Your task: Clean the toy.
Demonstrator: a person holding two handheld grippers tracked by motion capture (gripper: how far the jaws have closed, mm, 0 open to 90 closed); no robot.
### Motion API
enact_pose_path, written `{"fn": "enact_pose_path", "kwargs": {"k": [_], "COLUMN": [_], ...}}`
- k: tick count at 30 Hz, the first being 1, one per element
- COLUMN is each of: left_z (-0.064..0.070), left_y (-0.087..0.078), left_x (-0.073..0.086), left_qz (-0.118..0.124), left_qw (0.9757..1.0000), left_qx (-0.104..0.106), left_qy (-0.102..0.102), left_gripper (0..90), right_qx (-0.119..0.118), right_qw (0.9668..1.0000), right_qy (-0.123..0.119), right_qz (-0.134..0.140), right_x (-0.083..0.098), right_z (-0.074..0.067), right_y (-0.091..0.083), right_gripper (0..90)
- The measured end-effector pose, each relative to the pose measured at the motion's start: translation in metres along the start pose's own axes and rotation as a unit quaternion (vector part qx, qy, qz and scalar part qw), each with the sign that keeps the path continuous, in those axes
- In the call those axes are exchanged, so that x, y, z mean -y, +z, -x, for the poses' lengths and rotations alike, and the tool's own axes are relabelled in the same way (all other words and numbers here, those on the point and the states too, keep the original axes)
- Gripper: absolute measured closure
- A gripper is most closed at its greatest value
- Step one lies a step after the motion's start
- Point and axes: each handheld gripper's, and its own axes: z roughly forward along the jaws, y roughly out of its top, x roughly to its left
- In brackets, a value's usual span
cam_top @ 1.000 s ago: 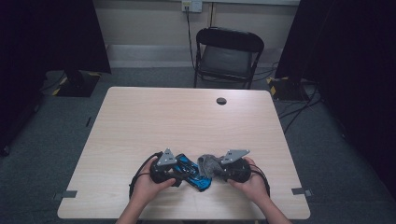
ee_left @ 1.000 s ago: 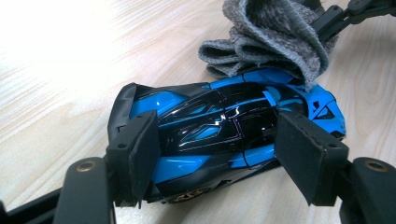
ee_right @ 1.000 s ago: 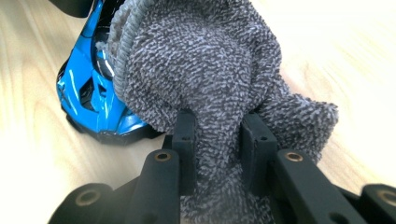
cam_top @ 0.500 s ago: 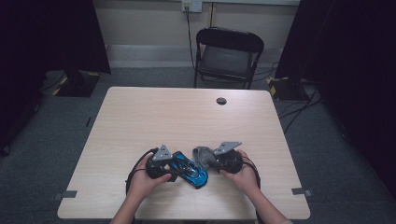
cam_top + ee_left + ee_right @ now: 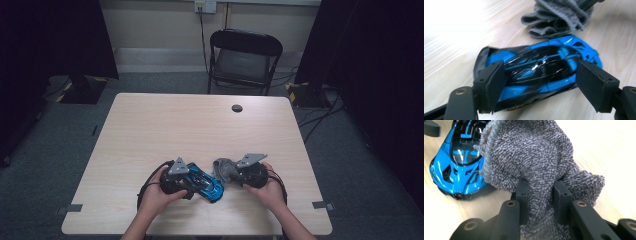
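A blue and black toy car (image 5: 204,184) lies on the table near its front edge. My left gripper (image 5: 541,82) straddles the car (image 5: 541,62) across its body. Its jaws have just been opening: the left pad sits against the car's side and the right pad stands a little off it. My right gripper (image 5: 541,195) is shut on a bunched grey cloth (image 5: 531,152). The cloth (image 5: 225,169) hangs just right of the car's nose (image 5: 461,157), close to it. In the high view the left gripper (image 5: 192,186) and the right gripper (image 5: 232,172) face each other over the car.
The pale wooden table (image 5: 175,125) stretches bare beyond the hands. A small black round piece (image 5: 237,108) lies near its far edge. A black folding chair (image 5: 245,55) stands behind the table.
The right gripper with the cloth has drawn slightly to the right, away from the car. The left hand and the car have stayed about where they were.
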Motion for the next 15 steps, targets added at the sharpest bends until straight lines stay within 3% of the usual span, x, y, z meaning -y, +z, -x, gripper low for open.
{"fn": "enact_pose_path", "kwargs": {"k": [4,8,15], "left_z": [0.009,0.017,0.018], "left_y": [0.001,0.008,0.010], "left_x": [-0.007,-0.007,-0.007], "left_qz": [0.006,-0.004,-0.007], "left_qw": [0.9999,0.9994,0.9992], "left_qx": [0.014,0.026,0.021], "left_qy": [0.009,0.023,0.032], "left_gripper": [22.8,23.2,26.9], "right_qx": [0.001,0.002,0.001], "right_qw": [1.0000,1.0000,1.0000], "right_qy": [0.000,0.003,0.008], "right_qz": [0.000,-0.001,0.000], "right_x": [0.001,0.002,0.002], "right_z": [0.000,-0.001,-0.002], "right_y": [0.000,0.001,0.002], "right_gripper": [70.9,70.7,70.1]}}
